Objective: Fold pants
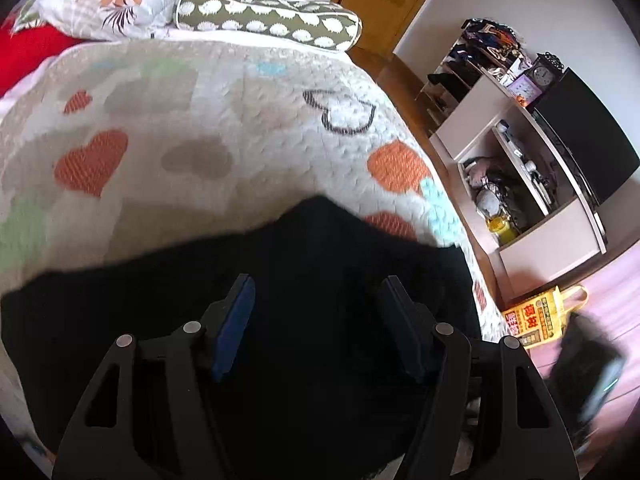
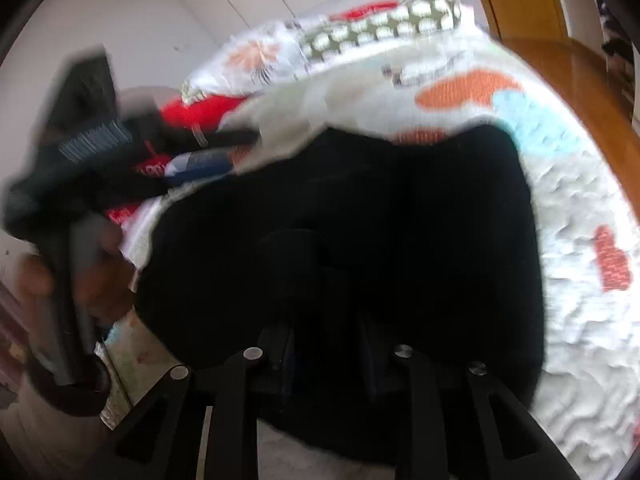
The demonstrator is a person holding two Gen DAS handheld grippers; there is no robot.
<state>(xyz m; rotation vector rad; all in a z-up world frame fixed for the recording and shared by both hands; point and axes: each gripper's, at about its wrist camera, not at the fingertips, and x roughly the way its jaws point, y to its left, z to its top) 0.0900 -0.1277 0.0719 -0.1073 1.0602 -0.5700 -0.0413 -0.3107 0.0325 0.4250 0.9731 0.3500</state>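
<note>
step: fold in hand | black fabric pants [image 1: 304, 264] bunched on heart-print quilted bed [image 1: 192, 128] | L gripper [image 1: 316, 320] spread, nothing pinched | R gripper [image 2: 328, 364] lost in dark cloth, state can't tell | tip: square edges, smooth flat before creasing

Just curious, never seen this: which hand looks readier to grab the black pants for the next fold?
Probably the left: its fingers stand clearly apart above the black pants. The right view is too blurred to judge.
</note>
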